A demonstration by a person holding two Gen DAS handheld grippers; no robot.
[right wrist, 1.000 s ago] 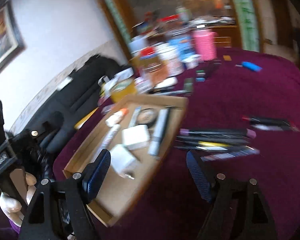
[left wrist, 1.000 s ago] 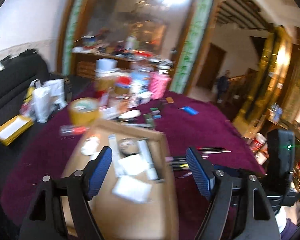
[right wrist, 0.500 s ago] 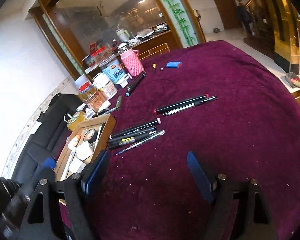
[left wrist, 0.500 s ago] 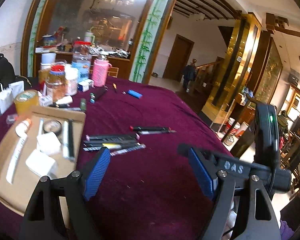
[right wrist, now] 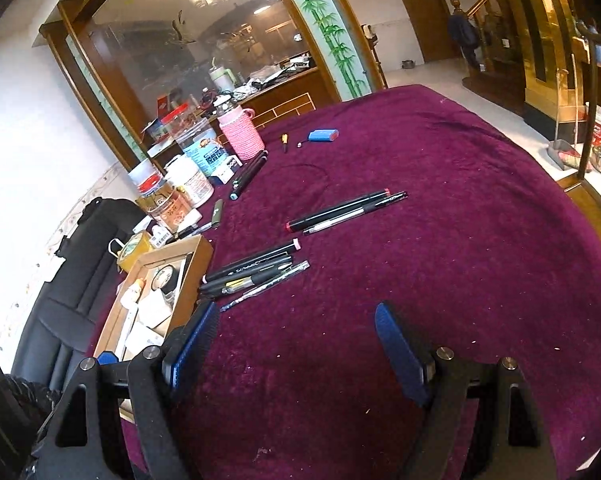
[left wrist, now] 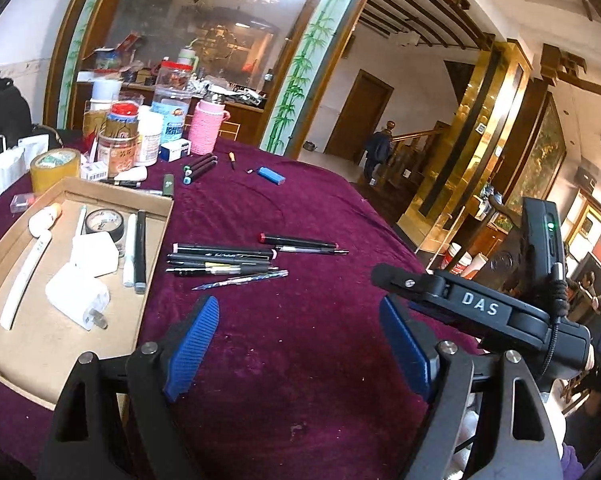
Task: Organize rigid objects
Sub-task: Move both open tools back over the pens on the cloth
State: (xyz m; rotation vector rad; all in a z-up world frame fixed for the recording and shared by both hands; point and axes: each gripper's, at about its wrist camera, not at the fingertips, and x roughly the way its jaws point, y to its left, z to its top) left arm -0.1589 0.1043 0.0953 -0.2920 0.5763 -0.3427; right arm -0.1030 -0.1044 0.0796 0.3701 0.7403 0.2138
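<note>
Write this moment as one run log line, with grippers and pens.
left gripper: open, empty | right gripper: open, empty | pens: on cloth beside box

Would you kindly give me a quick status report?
Left gripper and right gripper open, empty. Loose pens on the cloth beside the cardboard tray. Nothing blocking.

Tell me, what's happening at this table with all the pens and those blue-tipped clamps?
A person is tidying small things on a table with a maroon cloth, holding a two-finger gripper in each hand. Both the left gripper and the right gripper hover open over the cloth, holding nothing. A cardboard tray already holds white chargers, a tape roll and two pens. A cluster of pens and a separate pair of pens lie loose on the cloth beside it, not yet sorted.
</note>
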